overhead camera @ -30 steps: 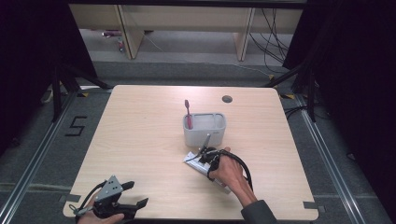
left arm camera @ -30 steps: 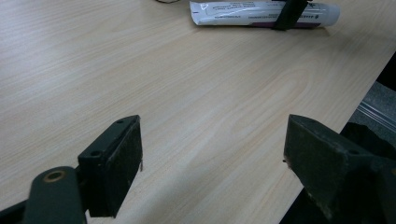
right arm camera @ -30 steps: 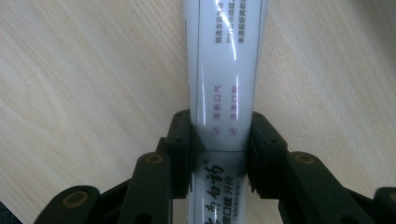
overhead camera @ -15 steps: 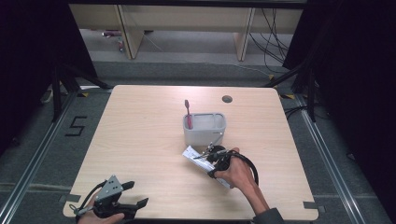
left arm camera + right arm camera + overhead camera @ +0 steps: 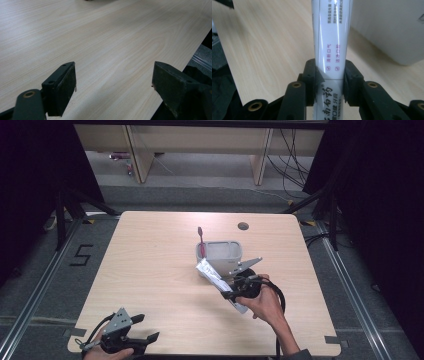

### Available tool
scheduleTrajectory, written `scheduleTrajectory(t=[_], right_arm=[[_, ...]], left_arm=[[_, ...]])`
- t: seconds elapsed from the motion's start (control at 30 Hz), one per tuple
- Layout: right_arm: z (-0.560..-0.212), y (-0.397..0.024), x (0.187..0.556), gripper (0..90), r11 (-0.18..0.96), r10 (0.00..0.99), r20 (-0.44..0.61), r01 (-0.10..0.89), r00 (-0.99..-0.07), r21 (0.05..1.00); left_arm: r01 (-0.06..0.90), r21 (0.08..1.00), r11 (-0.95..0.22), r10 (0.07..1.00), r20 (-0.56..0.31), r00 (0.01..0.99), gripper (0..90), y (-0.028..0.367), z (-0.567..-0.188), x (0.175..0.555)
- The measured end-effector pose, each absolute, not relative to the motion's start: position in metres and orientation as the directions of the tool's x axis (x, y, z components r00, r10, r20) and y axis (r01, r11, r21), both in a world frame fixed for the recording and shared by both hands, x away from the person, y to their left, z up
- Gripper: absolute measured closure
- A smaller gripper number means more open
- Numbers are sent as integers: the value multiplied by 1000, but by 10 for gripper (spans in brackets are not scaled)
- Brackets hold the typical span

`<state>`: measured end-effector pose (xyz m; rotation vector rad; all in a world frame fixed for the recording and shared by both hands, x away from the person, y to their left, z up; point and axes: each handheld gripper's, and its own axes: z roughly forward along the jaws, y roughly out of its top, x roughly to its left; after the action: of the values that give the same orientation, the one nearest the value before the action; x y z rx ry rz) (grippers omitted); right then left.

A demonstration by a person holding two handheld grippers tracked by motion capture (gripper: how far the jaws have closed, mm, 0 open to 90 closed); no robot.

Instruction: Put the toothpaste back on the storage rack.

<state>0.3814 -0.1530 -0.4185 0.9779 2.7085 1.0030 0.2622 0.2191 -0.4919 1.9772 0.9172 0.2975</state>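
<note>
A white toothpaste tube hangs tilted just above the table, in front of a grey rectangular holder. My right gripper is shut on the tube near its lower end. In the right gripper view both pads press the sides of the tube, and the holder's grey wall stands behind it. A red toothbrush stands upright in the holder's left end. My left gripper rests at the table's front left corner, open and holding nothing; its view looks along bare wood.
The light wooden table has a round cable hole near its back edge. A black cable loops from the right gripper around the hand. Dark floor and shelf legs lie beyond the table.
The right gripper has lifted the toothpaste tube and carried it a little toward the holder. The left gripper has stayed where it was.
</note>
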Motion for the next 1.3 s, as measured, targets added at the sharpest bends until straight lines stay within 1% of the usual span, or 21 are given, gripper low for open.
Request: scheduleTrajectory(t=[0.07, 0.13, 0.17, 0.27, 0.33, 0.4, 0.47, 0.57, 0.6, 0.63, 0.7, 0.73, 0.77, 0.8, 0.93, 1.0, 1.13, 1.17, 1.23, 1.3], right_arm=[[-414, -156, 381, 681, 549, 617, 144, 554, -773, 626], [-413, -159, 384, 682, 520, 612, 144, 533, -778, 668], [-410, -161, 384, 683, 517, 609, 151, 534, -779, 669], [-408, -164, 388, 684, 485, 614, 126, 499, -779, 718], [-404, -165, 388, 686, 451, 633, 149, 519, -759, 726], [-401, -167, 391, 688, 443, 629, 134, 494, -766, 748], [-399, -168, 394, 690, 420, 615, 143, 476, -775, 773], [-396, -169, 394, 691, 392, 630, 156, 486, -760, 781], [-393, -169, 397, 691, 381, 629, 139, 459, -765, 803], [-393, -169, 397, 691, 381, 629, 139, 459, -765, 803], [-389, -171, 402, 691, 337, 635, 143, 439, -759, 833], [-388, -172, 405, 691, 335, 635, 121, 413, -763, 847], [-387, -172, 406, 691, 323, 646, 116, 408, -754, 854], [-386, -172, 406, 691, 305, 651, 139, 425, -746, 852], [-386, -172, 412, 691, 259, 660, 153, 415, -735, 872], [-385, -173, 417, 691, 260, 669, 124, 387, -733, 885], [-381, -173, 425, 692, 221, 685, 116, 356, -719, 908], [-379, -173, 428, 692, 220, 691, 92, 330, -717, 918], [-377, -172, 431, 692, 189, 683, 119, 332, -720, 924], [-377, -171, 432, 692, 174, 692, 124, 331, -711, 927]], left_arm=[[489, 819, -302, 704, -155, 694, 191, 218, -492, 263], [487, 816, -312, 701, -148, 698, 191, 218, -493, 263], [487, 815, -314, 703, -145, 697, 191, 218, -492, 263], [489, 815, -311, 700, -152, 698, 191, 218, -492, 264], [488, 815, -314, 704, -144, 695, 191, 218, -492, 263], [484, 817, -313, 700, -146, 699, 191, 218, -491, 264], [489, 815, -312, 699, -152, 699, 191, 218, -492, 264], [486, 815, -316, 702, -144, 697, 191, 218, -491, 263], [483, 818, -312, 700, -146, 699, 191, 218, -491, 264], [483, 818, -312, 700, -146, 699, 191, 218, -491, 264], [482, 817, -317, 701, -141, 699, 191, 218, -492, 264], [483, 817, -316, 699, -144, 701, 191, 218, -491, 264], [482, 817, -316, 697, -145, 702, 191, 218, -491, 264], [485, 816, -315, 701, -143, 698, 191, 218, -491, 264], [480, 818, -317, 696, -143, 703, 191, 218, -491, 264], [483, 817, -315, 701, -143, 699, 191, 218, -491, 264], [481, 819, -313, 696, -146, 703, 191, 218, -491, 264], [484, 816, -317, 700, -143, 699, 191, 218, -491, 264], [481, 817, -318, 694, -144, 705, 191, 218, -491, 264], [480, 818, -317, 696, -143, 704, 191, 218, -491, 264]])
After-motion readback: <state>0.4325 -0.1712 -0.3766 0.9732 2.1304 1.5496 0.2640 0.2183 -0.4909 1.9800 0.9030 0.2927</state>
